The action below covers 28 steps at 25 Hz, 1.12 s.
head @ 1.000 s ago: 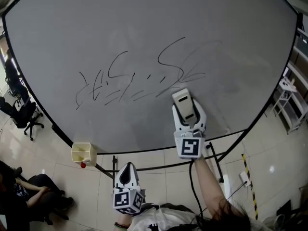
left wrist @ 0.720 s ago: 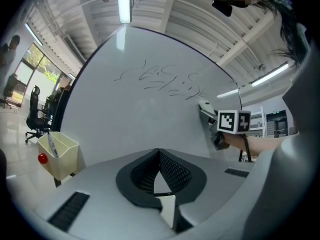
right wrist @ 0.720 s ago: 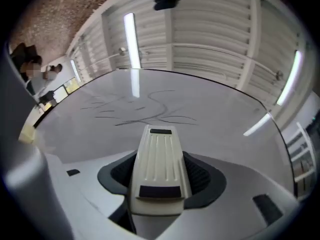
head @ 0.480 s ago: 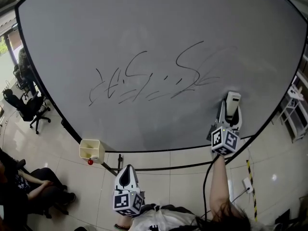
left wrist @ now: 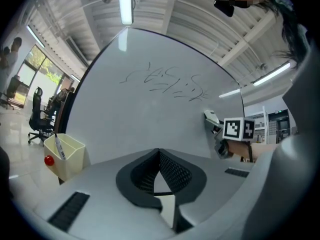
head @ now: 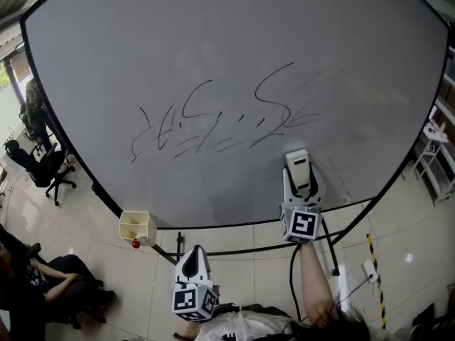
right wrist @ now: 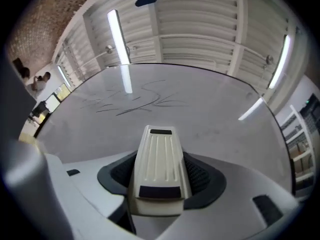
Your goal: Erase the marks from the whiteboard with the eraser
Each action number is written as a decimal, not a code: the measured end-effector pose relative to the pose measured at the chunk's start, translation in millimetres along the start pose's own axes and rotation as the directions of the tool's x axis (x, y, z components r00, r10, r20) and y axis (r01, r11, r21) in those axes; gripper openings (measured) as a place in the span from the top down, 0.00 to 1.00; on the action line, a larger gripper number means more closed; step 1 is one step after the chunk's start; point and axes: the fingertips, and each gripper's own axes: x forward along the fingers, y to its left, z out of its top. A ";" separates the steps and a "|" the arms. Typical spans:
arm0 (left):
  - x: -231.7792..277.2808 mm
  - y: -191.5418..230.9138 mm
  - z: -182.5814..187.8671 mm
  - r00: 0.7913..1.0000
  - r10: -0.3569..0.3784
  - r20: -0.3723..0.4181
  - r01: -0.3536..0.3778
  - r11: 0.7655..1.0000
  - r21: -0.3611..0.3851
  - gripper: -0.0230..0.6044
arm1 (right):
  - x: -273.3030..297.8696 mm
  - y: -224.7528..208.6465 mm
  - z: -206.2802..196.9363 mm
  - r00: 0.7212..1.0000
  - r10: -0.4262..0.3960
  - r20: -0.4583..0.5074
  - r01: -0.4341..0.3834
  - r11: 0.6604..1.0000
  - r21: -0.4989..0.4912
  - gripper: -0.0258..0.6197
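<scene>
Right gripper clamped on eraser; left gripper jaws together, empty, held low and off the board. Eraser sits at lower right of whiteboard, just below right end of marks, not on them; contact w/ board can't be told. Step, as judged: approach for a wipe. Next: go up-left, pad flat, sweep across strokes. Vs 0.5 s ago: eraser has shifted left from nr board's right edge; marks unchanged

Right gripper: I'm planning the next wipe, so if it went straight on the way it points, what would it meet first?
The right gripper, shut on the eraser, points up the whiteboard. Bare surface comes first, then probably the right end of the marks. Whether the eraser is touching the surface is unclear.
</scene>
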 end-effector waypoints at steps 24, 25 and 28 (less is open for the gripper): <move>-46.4 72.8 7.3 0.996 0.084 0.025 -0.083 0.995 -0.047 0.97 | 25.3 1.3 40.2 0.990 -0.140 0.014 0.139 0.988 0.064 0.53; -50.0 77.5 6.9 0.996 0.088 0.023 -0.086 0.995 -0.049 0.97 | 22.7 -27.2 29.4 0.980 -0.198 -0.005 0.197 0.974 0.114 0.53; -57.8 82.8 5.5 0.997 0.072 0.013 -0.071 0.997 -0.042 0.97 | 12.6 -45.4 19.9 0.965 -0.256 -0.051 0.261 0.944 0.202 0.53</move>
